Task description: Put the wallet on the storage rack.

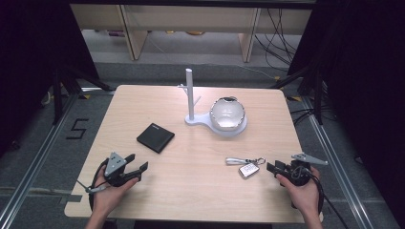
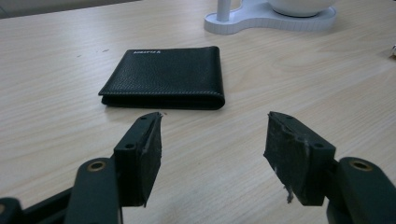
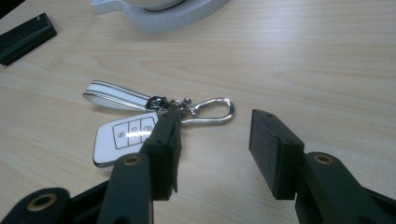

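Bench (image 1: pixel 200 176) bearing a white stand (image 1: pixel 191 102) with bowl (image 1: pixel 227 113). Wallet (image 1: pixel 155 137) lies flat ahead of the left gripper (image 1: pixel 138 168), jaws apart, empty. Key fob (image 1: pixel 249 170) lies just beside the right gripper (image 1: pixel 271 167), jaws apart, empty.

Light wood table (image 1: pixel 200 191) on grey carpet floor (image 1: pixel 43 157). Black tape mark (image 1: pixel 76 129) left of table. Pale shelving legs (image 1: pixel 133 33) behind; cables (image 1: pixel 279 40) far right. Dark curtains (image 1: pixel 28 57) flank.

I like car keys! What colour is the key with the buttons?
White with a silvery edge; the car key shows best in the right gripper view.
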The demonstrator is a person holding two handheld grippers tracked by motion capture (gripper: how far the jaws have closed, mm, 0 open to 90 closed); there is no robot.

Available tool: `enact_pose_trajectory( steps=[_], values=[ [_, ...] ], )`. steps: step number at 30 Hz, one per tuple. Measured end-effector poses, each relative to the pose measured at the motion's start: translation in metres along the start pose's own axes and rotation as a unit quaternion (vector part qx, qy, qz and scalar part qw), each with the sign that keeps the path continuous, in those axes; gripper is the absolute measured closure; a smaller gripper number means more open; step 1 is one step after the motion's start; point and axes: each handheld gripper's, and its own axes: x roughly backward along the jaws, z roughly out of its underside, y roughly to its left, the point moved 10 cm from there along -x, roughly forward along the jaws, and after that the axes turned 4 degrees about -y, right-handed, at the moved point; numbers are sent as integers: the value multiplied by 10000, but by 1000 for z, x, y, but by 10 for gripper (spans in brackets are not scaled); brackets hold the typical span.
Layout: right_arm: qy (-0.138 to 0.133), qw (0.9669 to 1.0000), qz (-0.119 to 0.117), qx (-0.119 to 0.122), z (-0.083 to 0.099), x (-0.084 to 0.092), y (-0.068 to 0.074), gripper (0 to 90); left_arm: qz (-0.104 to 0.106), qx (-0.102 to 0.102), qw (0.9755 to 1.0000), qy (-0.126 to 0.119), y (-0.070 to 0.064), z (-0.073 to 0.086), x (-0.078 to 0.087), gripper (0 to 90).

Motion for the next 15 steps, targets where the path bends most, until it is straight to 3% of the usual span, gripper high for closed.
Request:
enact_pose_trajectory(
  steps=[1, 2, 5, 6, 7, 8, 9, 11, 12, 14, 15],
  values=[
    [-120, 9997, 10, 235, -3, -2, -4, 543, -4, -47, 10000, 9, 0, -1, -1, 353],
    [-31, 10000, 22, 70, -2, 0, -1, 543, -4, -47, 10000, 9, 0, -1, -1, 352],
    [-30, 9997, 28, 226, -4, 1, -4, 542, 74, -200, 9998, 61, -1, -5, -8, 348],
    [-29, 9998, 16, 206, -4, 1, -3, 542, 94, -240, 9996, 83, 0, -6, -12, 348],
    [-54, 10000, -65, -2, -5, 1, 1, 540, 92, -319, 9993, 170, 1, -7, -16, 341],
    [-88, 9999, -91, -37, -6, 1, 2, 540, 109, -338, 9992, 182, 1, -9, -18, 340],
    [-8, 10000, 62, -62, -5, 2, 0, 540, 67, -364, 9990, 269, 2, -9, -21, 341],
    [-109, 9999, -12, -6, -8, 1, 0, 540, 78, -365, 9988, 311, 2, -10, -23, 341],
    [-100, 9998, -25, 140, -10, 2, -3, 539, 102, -551, 9974, 460, 1, -13, -29, 342],
    [-132, 9998, -28, 178, -12, 2, -2, 539, 123, -576, 9968, 547, 0, -14, -32, 345],
    [-134, 9997, -66, 209, -13, 2, -1, 538, 140, -617, 9952, 747, -2, -14, -37, 347]
  ],
)
